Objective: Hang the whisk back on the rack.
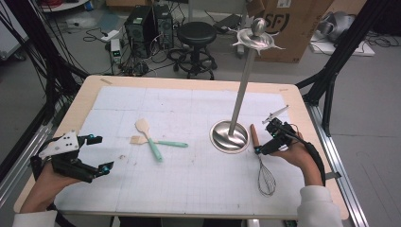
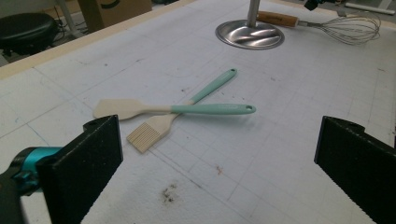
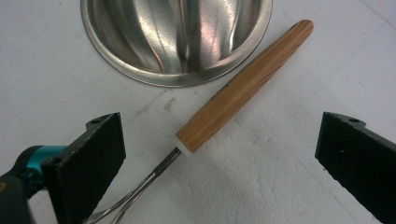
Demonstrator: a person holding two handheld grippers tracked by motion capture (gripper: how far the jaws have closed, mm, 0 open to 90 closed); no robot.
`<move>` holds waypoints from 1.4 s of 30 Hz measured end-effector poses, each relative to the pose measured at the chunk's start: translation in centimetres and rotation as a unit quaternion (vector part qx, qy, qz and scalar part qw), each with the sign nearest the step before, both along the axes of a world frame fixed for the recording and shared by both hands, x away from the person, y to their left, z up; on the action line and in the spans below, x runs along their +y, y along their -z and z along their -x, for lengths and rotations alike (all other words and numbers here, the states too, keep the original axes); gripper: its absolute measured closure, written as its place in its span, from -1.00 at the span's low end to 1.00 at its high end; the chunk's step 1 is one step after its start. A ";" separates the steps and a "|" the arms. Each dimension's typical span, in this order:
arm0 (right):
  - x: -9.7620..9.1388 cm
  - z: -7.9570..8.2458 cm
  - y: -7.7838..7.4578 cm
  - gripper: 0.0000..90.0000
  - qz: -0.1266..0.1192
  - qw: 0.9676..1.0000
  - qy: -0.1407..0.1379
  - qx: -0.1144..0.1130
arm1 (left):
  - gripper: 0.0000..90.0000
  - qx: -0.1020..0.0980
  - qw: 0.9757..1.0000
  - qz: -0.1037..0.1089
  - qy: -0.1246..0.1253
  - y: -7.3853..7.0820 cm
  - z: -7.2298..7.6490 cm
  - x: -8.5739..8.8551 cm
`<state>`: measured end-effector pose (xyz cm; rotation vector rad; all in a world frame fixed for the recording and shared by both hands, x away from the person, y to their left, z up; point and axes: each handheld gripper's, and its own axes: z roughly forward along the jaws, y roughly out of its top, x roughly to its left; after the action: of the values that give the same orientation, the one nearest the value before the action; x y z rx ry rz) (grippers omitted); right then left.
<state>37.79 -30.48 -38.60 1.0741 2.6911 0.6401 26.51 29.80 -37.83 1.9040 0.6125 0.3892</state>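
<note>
The whisk [image 1: 263, 163] lies at the right of the worktop [image 1: 198, 189], its handle just beside the steel stand base [image 1: 230, 136]. Your right gripper [image 3: 219, 154] hovers spread over the wooden handle [image 3: 245, 86]. Expect it to be light and stiff; grip the smooth round handle mid-length, not the springy wire loops [image 1: 266, 180]. The left gripper [image 1: 97, 153] is spread and empty.

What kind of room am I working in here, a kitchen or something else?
Most likely a lab or workshop, not a kitchen: desktop computer towers and loose cables sit on the floor, a cardboard box stands behind, and the table carries a gridded white mat.
</note>
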 end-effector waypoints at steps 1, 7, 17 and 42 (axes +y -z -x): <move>0.1 0.0 0.1 -0.98 0.003 1.000 -0.001 0.002 | -0.96 0.000 1.000 0.000 0.000 0.0 0.0 0.0; 0.7 -0.4 1.0 -0.98 0.024 1.000 0.000 0.011 | -0.96 -0.001 1.000 0.001 0.001 0.0 0.1 0.0; 1.3 -0.9 2.3 -0.86 0.036 0.999 0.013 0.035 | -0.96 0.000 1.000 -0.002 0.003 0.0 0.0 -0.1; 2.1 -2.0 2.8 -0.04 0.046 0.997 0.026 0.055 | -0.96 0.001 1.000 0.000 0.003 0.1 0.0 0.0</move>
<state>39.77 -28.42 -41.41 1.1847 2.7432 0.4575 26.49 29.78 -37.89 1.9062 0.6084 0.3841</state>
